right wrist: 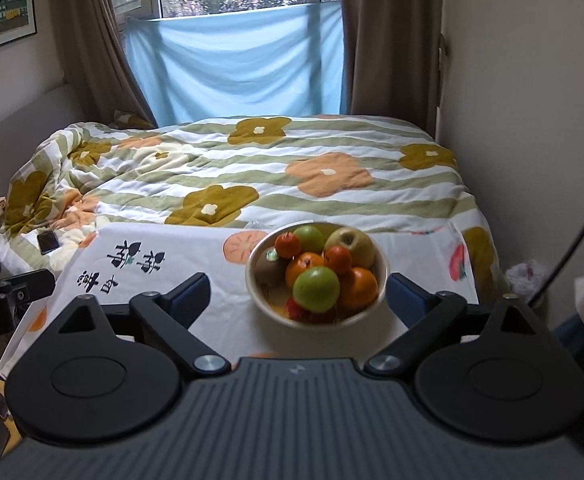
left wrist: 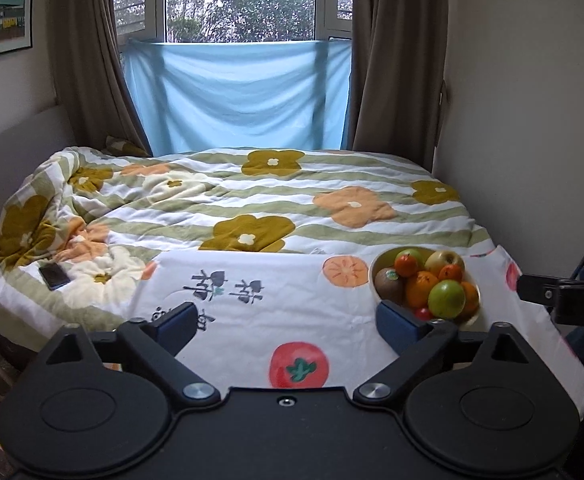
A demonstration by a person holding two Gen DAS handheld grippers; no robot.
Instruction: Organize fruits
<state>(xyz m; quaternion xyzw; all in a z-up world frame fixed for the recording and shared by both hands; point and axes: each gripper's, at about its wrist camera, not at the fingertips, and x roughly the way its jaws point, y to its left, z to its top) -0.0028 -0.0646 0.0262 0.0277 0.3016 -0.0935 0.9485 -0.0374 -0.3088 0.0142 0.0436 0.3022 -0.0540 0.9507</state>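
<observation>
Fruits (right wrist: 316, 272) heaped in upright bowl (right wrist: 252, 280), rim facing up.

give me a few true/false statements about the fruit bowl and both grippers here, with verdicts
1. The bowl holds several fruits. True.
2. The right gripper is clamped on a green apple. False: its fingers stand wide apart and hold nothing; the green apple lies in the bowl.
3. A kiwi lies in the bowl. True.
4. The left gripper is shut. False: it is open and empty.
5. The phone sits inside the bowl. False: it lies on the quilt, far left of the bowl.
</observation>
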